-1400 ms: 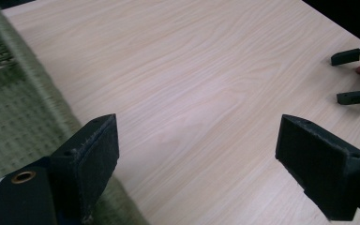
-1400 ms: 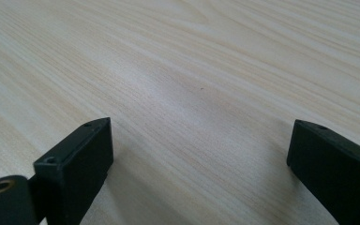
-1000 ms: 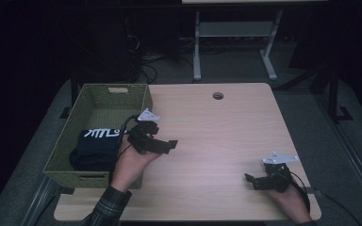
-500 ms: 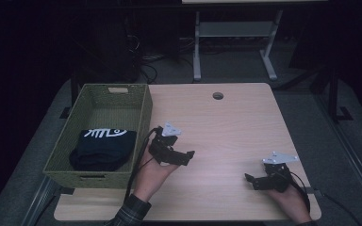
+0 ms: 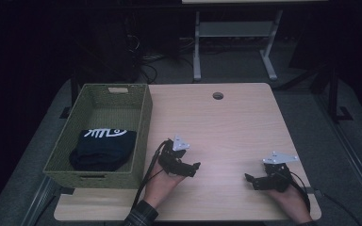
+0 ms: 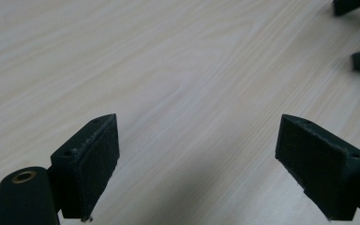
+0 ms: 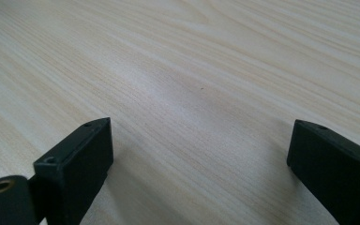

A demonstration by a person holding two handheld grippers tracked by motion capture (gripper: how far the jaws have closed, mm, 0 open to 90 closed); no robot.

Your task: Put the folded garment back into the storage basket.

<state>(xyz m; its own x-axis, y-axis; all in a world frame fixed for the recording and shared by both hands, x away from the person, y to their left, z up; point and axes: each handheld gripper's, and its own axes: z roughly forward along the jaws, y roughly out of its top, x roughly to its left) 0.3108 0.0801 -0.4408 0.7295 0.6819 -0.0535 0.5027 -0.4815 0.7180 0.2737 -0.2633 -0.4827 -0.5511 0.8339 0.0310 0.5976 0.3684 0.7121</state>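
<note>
A dark folded garment (image 5: 102, 149) lies in the near half of the green woven basket (image 5: 141, 123). Just right of the basket, the left gripper (image 5: 194, 167) sits low over the table (image 5: 226, 127), jaws spread wide and empty. Well right of the basket, the right gripper (image 5: 249, 179) is likewise wide and empty. As I see it, a careless left elbow could nudge the basket toward the table's left edge.
</note>
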